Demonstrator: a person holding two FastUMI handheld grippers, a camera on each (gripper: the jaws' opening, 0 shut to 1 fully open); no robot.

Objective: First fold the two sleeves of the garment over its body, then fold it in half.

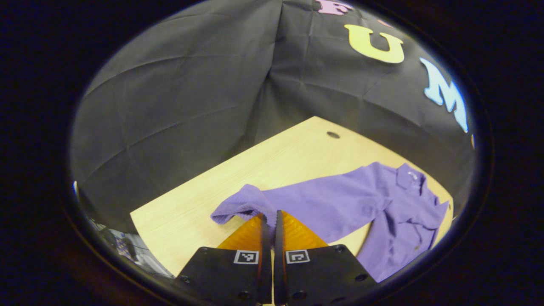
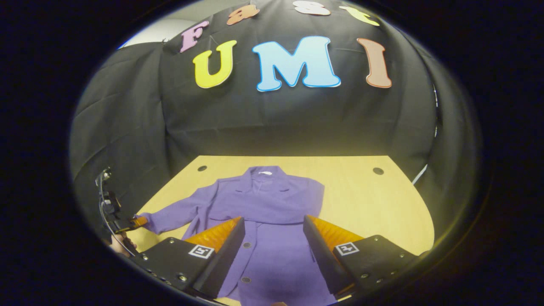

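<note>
A purple garment (image 2: pixel 272 204) is laid flat on a light wooden table (image 2: pixel 374 204), collar toward the booth's back wall and buttoned front facing up. In the right gripper view, one sleeve is seen already folded across the chest, while the other sleeve (image 2: pixel 178 214) is stretched out toward the table's left edge. That sleeve's cuff (image 1: pixel 244 204) is pinched between the fingers of the left gripper (image 1: pixel 270 221), which are closed together on the fabric; in the right gripper view this gripper (image 2: pixel 138 222) is seen at the cuff, just at the table's edge. The right gripper (image 2: pixel 274 238) is held over the lower body of the garment with its fingers spread wide apart, nothing being grasped between them.
</note>
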